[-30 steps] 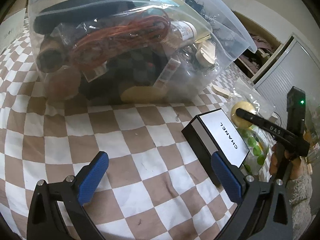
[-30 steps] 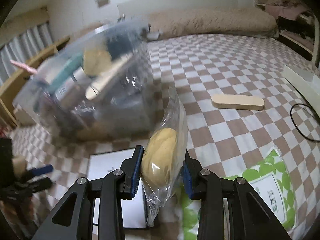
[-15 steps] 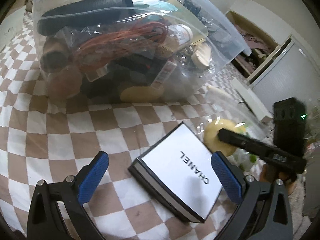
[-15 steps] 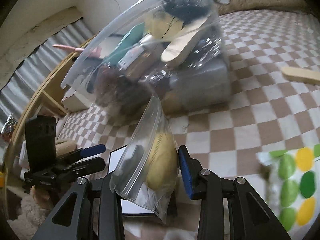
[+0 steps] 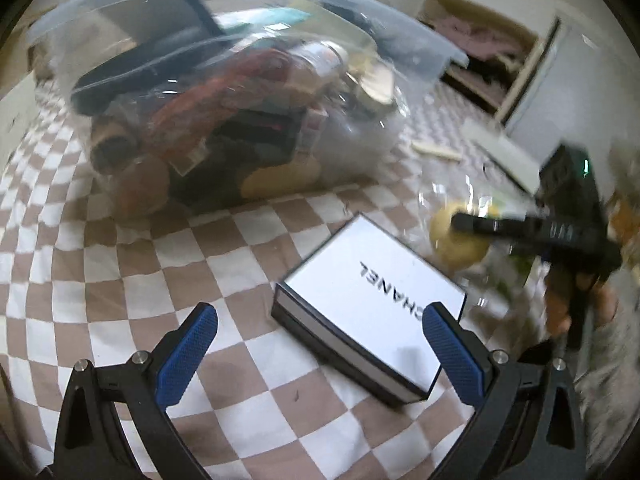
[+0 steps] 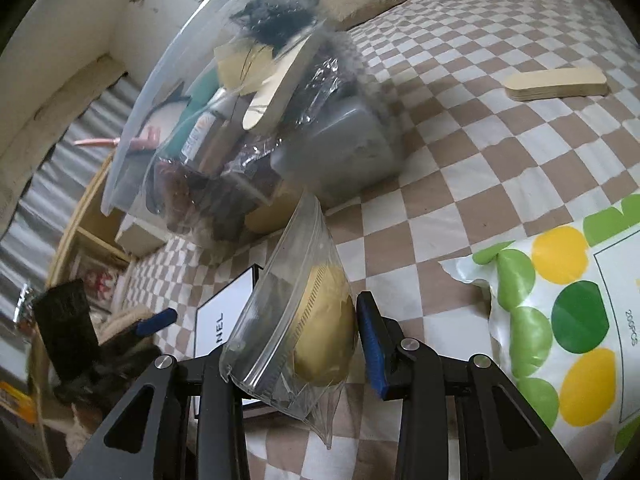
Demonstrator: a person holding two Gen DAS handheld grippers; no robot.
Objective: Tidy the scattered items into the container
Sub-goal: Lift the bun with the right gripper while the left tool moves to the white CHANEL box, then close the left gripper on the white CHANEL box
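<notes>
Right tool (image 6: 308, 344) grips one zip bag (image 6: 292, 320); left tool (image 5: 320, 356) wide, empty; one box (image 5: 372, 304).

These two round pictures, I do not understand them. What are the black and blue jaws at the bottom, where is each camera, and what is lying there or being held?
There is no robot here. A person holds a hand tool with two jaws in each hand, and each tool carries a wide-angle camera that looks forward along its jaws, so the pictures bend at the edges.

In the left tool's picture, the left gripper stands open and holds nothing; a flat white box lies just ahead on the checkered cloth.

In the right tool's picture, the right gripper is shut on a clear zip bag with something yellow inside.

Behind stands a clear plastic container, already full of items. A wooden stick and a dotted packet also lie on the cloth.
</notes>
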